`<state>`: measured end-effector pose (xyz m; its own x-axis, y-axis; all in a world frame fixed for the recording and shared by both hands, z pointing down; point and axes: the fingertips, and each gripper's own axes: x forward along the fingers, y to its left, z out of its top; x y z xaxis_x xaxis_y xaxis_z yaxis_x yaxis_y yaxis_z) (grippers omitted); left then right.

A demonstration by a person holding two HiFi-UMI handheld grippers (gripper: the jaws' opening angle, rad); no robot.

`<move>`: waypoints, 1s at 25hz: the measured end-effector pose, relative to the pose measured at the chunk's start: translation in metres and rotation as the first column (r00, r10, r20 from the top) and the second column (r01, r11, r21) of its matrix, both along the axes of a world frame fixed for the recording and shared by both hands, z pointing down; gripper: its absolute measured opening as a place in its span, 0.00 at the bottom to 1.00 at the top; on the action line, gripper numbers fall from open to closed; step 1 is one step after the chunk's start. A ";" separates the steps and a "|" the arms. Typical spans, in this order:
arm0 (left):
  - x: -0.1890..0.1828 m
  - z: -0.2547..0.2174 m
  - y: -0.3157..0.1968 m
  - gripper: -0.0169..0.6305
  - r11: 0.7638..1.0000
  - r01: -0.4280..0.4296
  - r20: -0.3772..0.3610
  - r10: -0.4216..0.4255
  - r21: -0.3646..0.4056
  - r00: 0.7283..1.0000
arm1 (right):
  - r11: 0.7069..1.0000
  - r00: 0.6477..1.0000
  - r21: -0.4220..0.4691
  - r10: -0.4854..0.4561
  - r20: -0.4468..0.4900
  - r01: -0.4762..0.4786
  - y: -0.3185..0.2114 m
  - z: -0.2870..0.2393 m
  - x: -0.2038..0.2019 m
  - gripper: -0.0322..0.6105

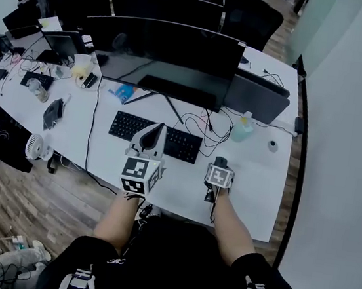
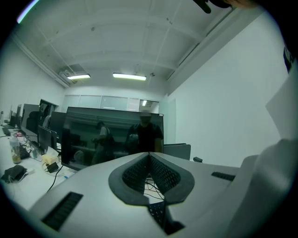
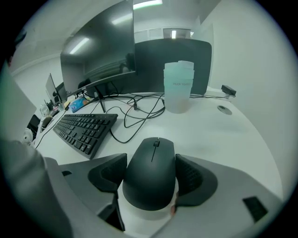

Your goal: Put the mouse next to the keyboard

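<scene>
A black mouse [image 3: 151, 172] sits between the pads of my right gripper [image 3: 150, 163], which is shut on its sides low over the white desk [image 3: 223, 135]. In the head view this gripper [image 1: 220, 167] is just right of the black keyboard [image 1: 155, 137], with the mouse [image 1: 221, 161] showing as a dark tip in front of it. The keyboard [image 3: 86, 128] lies a short way to the mouse's left. My left gripper [image 1: 158, 128] hovers over the keyboard's middle. Its jaws meet at the tip [image 2: 149, 155] with nothing between them.
A large dark monitor [image 1: 163, 52] stands behind the keyboard, with loose cables [image 1: 213, 128] trailing from it. A translucent bottle [image 3: 178, 88] and a small round puck [image 3: 224, 109] stand beyond the mouse. The desk's front edge [image 1: 179, 208] is close to the grippers.
</scene>
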<state>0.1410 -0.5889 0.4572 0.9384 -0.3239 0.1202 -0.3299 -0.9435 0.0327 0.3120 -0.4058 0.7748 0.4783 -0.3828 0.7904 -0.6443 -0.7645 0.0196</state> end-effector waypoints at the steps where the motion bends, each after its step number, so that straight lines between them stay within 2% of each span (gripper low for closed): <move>1: 0.001 -0.003 0.000 0.05 1.000 -0.004 -0.003 0.004 0.003 1.000 | 0.999 1.000 0.045 -0.004 0.003 0.004 -0.006 -0.002 -0.001 0.59; 4: 0.004 -0.010 0.001 0.05 1.000 -0.019 -0.017 0.019 0.010 1.000 | 0.987 0.999 0.161 0.019 -0.051 -0.011 -0.014 -0.028 0.005 0.61; 6: 0.009 -0.013 0.003 0.05 0.999 -0.032 -0.025 0.033 0.014 0.999 | 0.968 0.989 0.252 0.055 -0.135 -0.019 -0.015 -0.062 0.016 0.57; 8: 0.015 -0.017 0.007 0.05 0.999 -0.049 -0.035 0.050 0.012 0.998 | 0.935 0.963 0.353 0.098 -0.253 -0.003 -0.015 -0.114 0.027 0.42; 11: 0.027 -0.026 0.013 0.05 0.997 -0.075 -0.058 0.076 0.006 0.995 | 0.880 0.896 0.469 0.143 -0.421 0.080 -0.016 -0.206 0.035 0.14; 12: 0.031 -0.028 0.015 0.05 0.996 -0.084 -0.064 0.085 0.006 0.994 | 0.859 0.871 0.498 0.152 -0.467 0.117 -0.016 -0.236 0.035 0.08; 14: 0.037 -0.031 0.020 0.05 0.995 -0.104 -0.070 0.104 0.006 0.992 | 0.814 0.827 0.550 0.172 -0.536 0.187 -0.013 -0.289 0.029 0.08; 16: 0.043 -0.034 0.026 0.05 0.992 -0.123 -0.072 0.124 0.012 0.990 | 0.782 0.793 0.581 0.197 -0.576 0.228 -0.006 -0.330 0.023 0.07; 20: 0.052 -0.041 0.035 0.05 0.988 -0.153 -0.080 0.155 0.025 0.985 | 0.757 0.764 0.594 0.205 -0.612 0.272 0.004 -0.375 0.015 0.07; 25: 0.056 -0.048 0.042 0.05 0.985 -0.166 -0.080 0.168 0.038 0.982 | 0.745 0.757 0.605 0.216 -0.617 0.280 0.013 -0.385 0.007 0.07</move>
